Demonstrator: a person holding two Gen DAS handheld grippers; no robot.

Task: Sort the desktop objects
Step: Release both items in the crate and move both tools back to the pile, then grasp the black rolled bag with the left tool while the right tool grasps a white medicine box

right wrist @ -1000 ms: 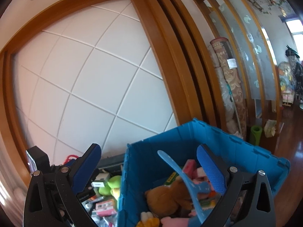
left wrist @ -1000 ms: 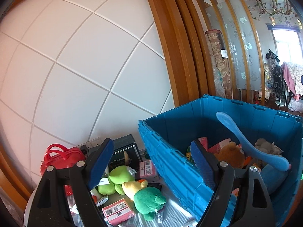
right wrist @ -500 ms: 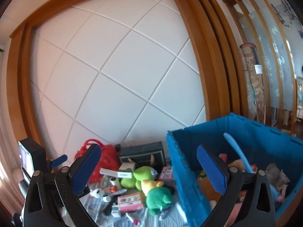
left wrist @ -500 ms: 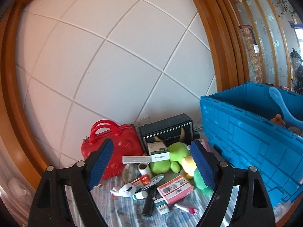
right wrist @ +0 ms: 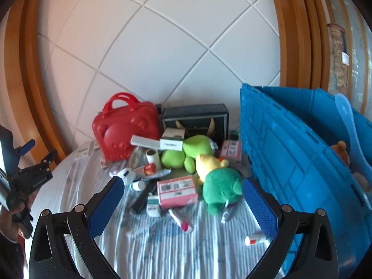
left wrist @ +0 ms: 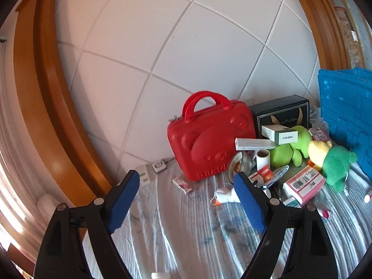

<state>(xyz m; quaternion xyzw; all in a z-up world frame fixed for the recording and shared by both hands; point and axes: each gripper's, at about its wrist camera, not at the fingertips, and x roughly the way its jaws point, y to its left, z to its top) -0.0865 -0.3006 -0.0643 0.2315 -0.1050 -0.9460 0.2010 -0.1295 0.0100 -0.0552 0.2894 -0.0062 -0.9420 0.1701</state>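
Note:
A pile of small things lies on a striped cloth against the wall. In it are a red bear-face case, a black box, green plush toys, a pink barcode box and small cartons and tubes. My left gripper hangs open and empty over the cloth, in front of the red case. My right gripper is open and empty, just short of the pink box. The left gripper also shows at the left edge.
A big blue crate stands to the right, with a blue spoon and plush toys inside. A white panelled wall with a wooden frame backs the pile. A small red-and-white tube lies near the crate.
Both views have swung left and tipped down, off the blue crate and onto the pile on the cloth. The red case has come fully into sight. Both grippers stayed open.

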